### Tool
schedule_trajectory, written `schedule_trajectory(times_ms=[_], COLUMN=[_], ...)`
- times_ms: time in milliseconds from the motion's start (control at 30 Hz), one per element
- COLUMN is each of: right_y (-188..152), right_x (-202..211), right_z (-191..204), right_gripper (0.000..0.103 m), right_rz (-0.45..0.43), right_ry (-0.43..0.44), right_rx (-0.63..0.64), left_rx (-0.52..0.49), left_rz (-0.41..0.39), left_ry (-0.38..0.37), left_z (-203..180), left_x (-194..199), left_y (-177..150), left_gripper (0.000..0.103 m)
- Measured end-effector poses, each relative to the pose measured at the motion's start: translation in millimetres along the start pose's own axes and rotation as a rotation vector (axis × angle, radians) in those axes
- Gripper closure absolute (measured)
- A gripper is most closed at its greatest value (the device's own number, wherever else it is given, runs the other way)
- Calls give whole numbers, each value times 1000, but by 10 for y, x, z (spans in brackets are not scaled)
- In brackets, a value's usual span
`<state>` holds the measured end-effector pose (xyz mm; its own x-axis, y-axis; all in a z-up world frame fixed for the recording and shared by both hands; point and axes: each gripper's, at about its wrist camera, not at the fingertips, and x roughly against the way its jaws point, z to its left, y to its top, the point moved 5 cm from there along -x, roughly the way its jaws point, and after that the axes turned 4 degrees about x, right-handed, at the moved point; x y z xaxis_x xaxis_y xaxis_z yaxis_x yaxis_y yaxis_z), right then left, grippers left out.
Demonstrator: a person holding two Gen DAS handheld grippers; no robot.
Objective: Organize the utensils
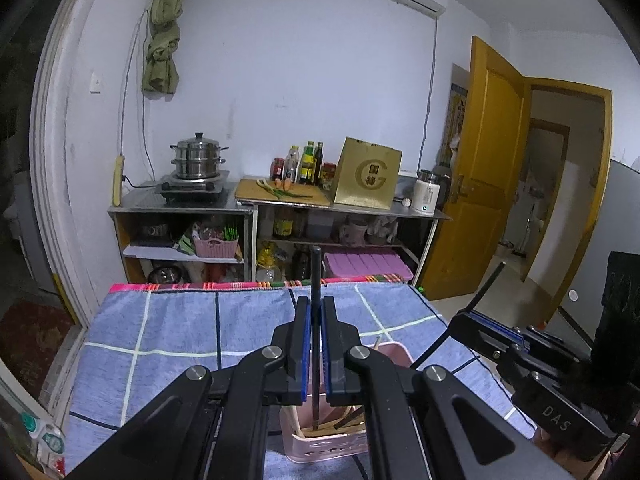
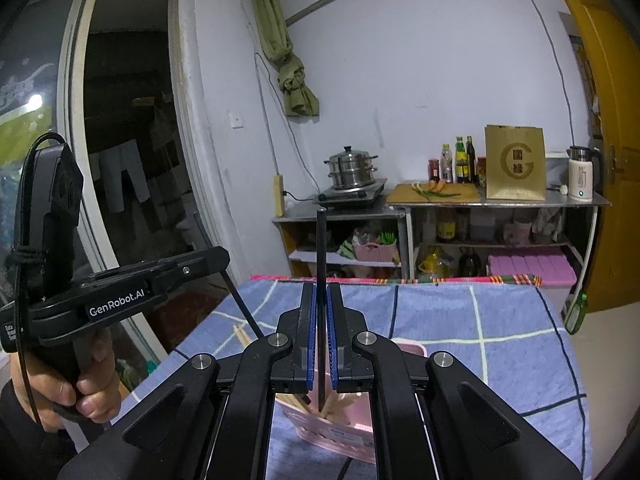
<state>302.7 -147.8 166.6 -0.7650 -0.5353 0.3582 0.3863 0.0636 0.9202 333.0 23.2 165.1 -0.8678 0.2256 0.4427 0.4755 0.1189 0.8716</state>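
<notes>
Checked blue cloth [image 1: 180, 332] | pink slotted plastic holder [image 1: 394, 354] | both jaws clamp thin black chopsticks [image 1: 316, 280]

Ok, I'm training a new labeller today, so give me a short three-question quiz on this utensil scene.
1. True or false: each gripper is shut on a thin black chopstick.
2. Which container sits below both grippers? A) steel steamer pot B) pink plastic utensil holder C) gold paper bag
3. Fill in: the holder stands on a blue checked ____.

Key:
1. True: the left gripper clamps one black chopstick, and the right gripper clamps another black chopstick.
2. B, the pink plastic utensil holder, which already contains light wooden chopsticks.
3. Cloth: the blue checked cloth covers the table.
</notes>
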Motion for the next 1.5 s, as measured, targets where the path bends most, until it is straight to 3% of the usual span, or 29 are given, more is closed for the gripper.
schedule_trajectory(times_ms=[433,600,1000,1133,1300,1500], right_y=[-242,-258,-294,-377,-543,-793], right_x=[-275,-200,283,423,604,763], right_z=[-31,-62,-75,-30,42,159], right_gripper=[98,90,88,87,75,74], right_rz=[95,89,41,40,37,46], right_ry=[27,17,-9,-17,-8,-19], right_rx=[12,6,3,19,25,51], left_rx=[2,32,43,45,39,29], left_rz=[82,69,8,3,10,14], left_ry=[8,-7,-8,-11,2,18], left_z=[95,155,106,75,31,-40], left_x=[-357,-286,220,407,582,756], left_y=[-348,-341,-441,-597,-858,-1214], left_gripper=[97,71,71,71,70,70])
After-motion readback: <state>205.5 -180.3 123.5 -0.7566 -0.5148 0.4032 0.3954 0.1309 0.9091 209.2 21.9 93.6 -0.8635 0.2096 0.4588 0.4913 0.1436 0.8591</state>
